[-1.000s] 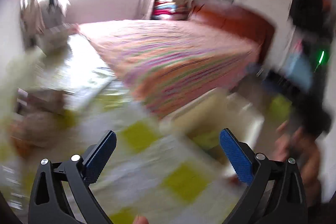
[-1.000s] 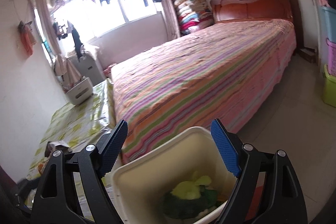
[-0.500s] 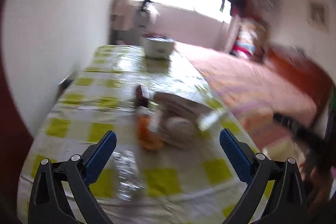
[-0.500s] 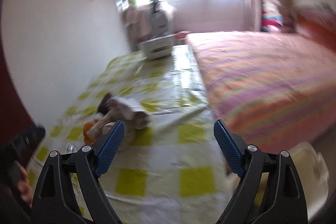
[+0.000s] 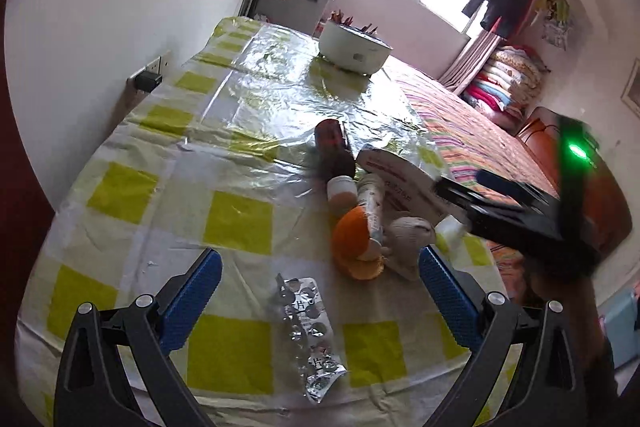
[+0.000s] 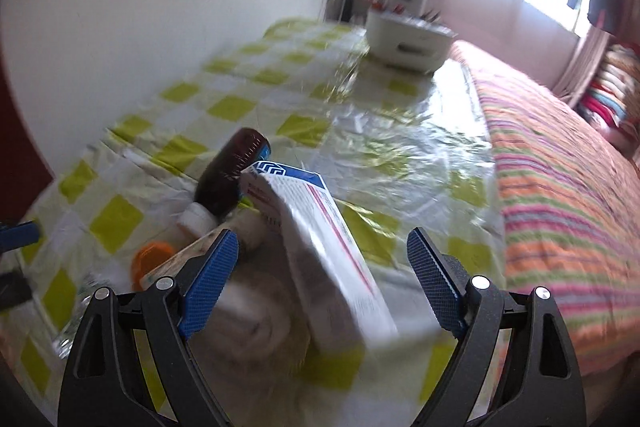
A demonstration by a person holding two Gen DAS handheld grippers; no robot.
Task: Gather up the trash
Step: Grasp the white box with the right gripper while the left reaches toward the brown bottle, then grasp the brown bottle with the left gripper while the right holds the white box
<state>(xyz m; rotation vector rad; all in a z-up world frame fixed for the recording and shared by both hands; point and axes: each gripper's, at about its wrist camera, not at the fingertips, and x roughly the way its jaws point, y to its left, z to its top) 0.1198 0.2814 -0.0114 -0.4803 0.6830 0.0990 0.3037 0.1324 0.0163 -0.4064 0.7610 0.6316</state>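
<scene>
Both grippers open above trash clustered on the worktop (image 5: 168,195).

The worktop's near edge runs just below the blister pack (image 5: 308,331); its right edge borders the striped bed (image 6: 560,195), and bare checked cloth lies left of the pile. The pack's foil shows 1 printed character; the white box (image 6: 320,247) carries red and blue print, too blurred to read. A brown bottle (image 6: 232,167), orange cap (image 5: 354,231) and tube (image 5: 372,203) touch in 1 heap. Left gripper (image 5: 318,295): fingers wide apart, empty, over the pack. Right gripper (image 6: 322,275): fingers wide apart around the box, without contact.
</scene>
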